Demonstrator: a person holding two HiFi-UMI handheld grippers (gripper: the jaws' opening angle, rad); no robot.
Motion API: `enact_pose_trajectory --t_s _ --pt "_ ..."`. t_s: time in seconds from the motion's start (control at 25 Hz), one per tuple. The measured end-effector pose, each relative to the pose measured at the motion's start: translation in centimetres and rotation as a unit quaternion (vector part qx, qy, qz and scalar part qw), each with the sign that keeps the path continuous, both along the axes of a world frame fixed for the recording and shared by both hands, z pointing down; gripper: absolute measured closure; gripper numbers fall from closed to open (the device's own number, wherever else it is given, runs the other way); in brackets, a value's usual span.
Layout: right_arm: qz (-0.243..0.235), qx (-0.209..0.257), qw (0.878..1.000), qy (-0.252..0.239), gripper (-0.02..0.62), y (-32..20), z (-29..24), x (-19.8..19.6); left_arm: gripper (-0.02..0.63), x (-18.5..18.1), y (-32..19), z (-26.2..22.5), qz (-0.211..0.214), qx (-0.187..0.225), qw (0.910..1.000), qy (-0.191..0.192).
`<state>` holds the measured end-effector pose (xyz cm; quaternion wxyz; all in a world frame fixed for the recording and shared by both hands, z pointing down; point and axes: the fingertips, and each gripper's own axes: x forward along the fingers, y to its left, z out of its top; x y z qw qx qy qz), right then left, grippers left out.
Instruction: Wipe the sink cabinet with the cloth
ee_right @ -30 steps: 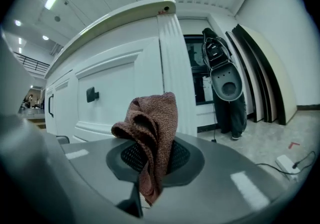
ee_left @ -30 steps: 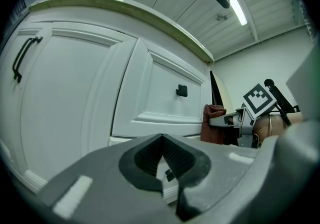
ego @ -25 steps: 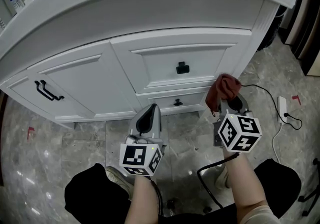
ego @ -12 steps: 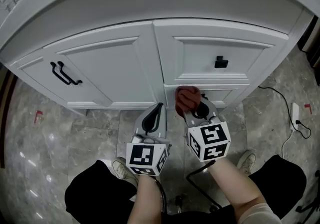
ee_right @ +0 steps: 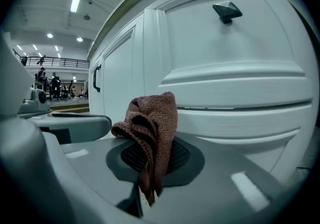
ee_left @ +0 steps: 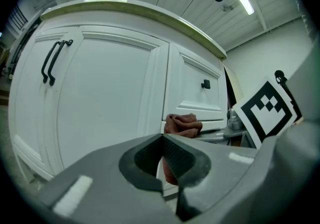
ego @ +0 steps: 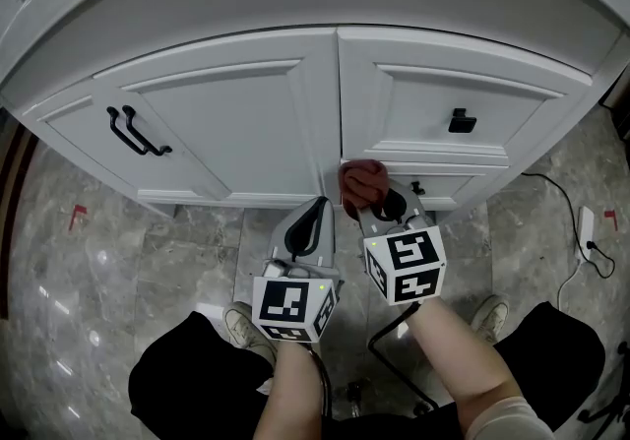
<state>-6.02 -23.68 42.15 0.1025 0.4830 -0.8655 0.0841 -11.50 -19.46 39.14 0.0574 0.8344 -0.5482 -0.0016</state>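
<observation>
**Asker:** Two claws are in your hands. What does each one do?

**Holder:** My right gripper (ee_right: 150,168) pinches the cloth (ee_right: 152,128). Its jaws are closed on the lower end of it. The rest, a reddish-brown bunch, stands up above the jaws. My left gripper (ee_left: 162,160) has its jaws pressed together, with nothing between them.

**Asker:** Where is the cloth on the sink cabinet?

**Holder:** It is at the white front of the sink cabinet (ego: 246,123), low down, at the left end of the small lower drawer (ego: 438,194). That is just right of the upright strip between the door and the drawers. It seems to touch the paint, but I cannot tell how firmly. My left gripper hangs just beside the right one, near the cabinet but apart from it.

**Asker:** What else is on that front?

**Holder:** The door carries two black bar handles (ego: 136,131) side by side. The upper drawer has one black knob (ego: 461,120). Above them the white top curves outward.

**Asker:** And the room?

**Holder:** The floor (ego: 118,261) is of grey, glossy tiles like marble. On the right a black cable (ego: 557,194) runs toward a white power strip (ego: 589,221). On the left there is a small red mark (ego: 77,217). Far behind, the right gripper view shows a large hall with ceiling lights.
</observation>
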Motion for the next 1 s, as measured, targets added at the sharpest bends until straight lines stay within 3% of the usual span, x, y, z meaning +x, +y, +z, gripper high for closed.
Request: enact_pose_trajectory --t_s 1.0 --pt "0.094 -0.027 0.995 0.012 0.518 -0.1 1.2 13.6 0.606 8.1 -1.0 1.3 0.063 -0.015 0.9977 -0.021"
